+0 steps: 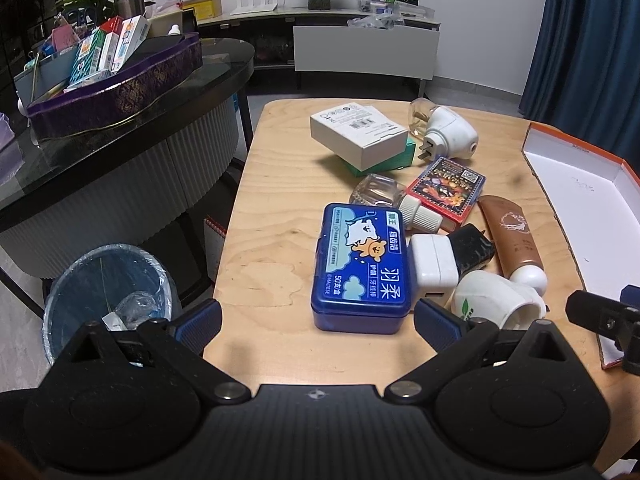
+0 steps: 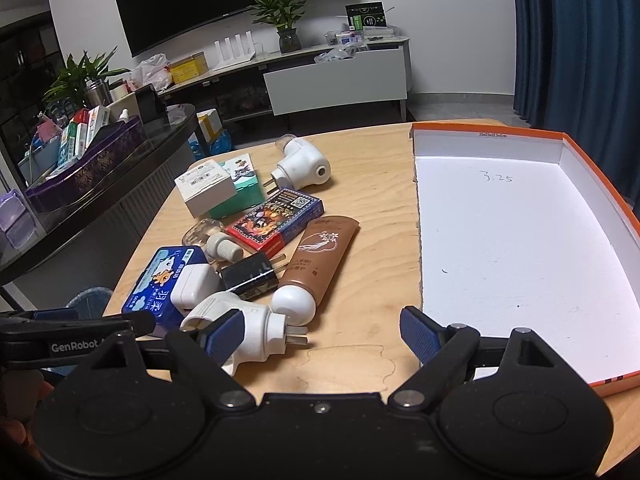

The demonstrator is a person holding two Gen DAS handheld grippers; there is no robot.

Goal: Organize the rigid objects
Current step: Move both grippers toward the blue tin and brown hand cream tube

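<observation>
Two handheld grippers are positioned at the near edge of a light plywood table (image 2: 372, 168), both with their fingers spread wide and holding nothing. The left gripper (image 1: 318, 322) faces a blue rectangular plastic floss-pick box (image 1: 362, 268), which lies flat between its blue ribbed pads (image 1: 200, 322) without contact. The right gripper (image 2: 322, 334) sits over bare table; its left pad overlaps a white plug-in vaporizer (image 2: 248, 330) lying on its side (contact cannot be confirmed from either view).

Object positions on the table, near to far:
- A white square USB charger (image 1: 434, 266) lies touching the blue box's right side.
- A black plug adapter (image 1: 470, 250) lies just beside the white charger.
- A brown cosmetic tube with a white round cap (image 2: 320, 264) lies at an angle beside the adapter, cap end toward the grippers.
- A clear glass refill bottle with a ribbed white cap (image 1: 390, 196) lies on its side against a red-and-blue playing-card box (image 2: 276, 218).
- A white cardboard box (image 1: 358, 136) rests tilted on top of a teal box (image 2: 240, 192).
- A second white plug-in vaporizer (image 1: 448, 130), with a clear bottle attached, lies at the far end.

An open shallow orange cardboard box with a white interior (image 2: 560, 152) occupies the table's right side, well apart from the cluster; handwritten digits mark its floor.

A blue-lined waste bin (image 1: 106, 296) stands on the floor left of the table.
</observation>
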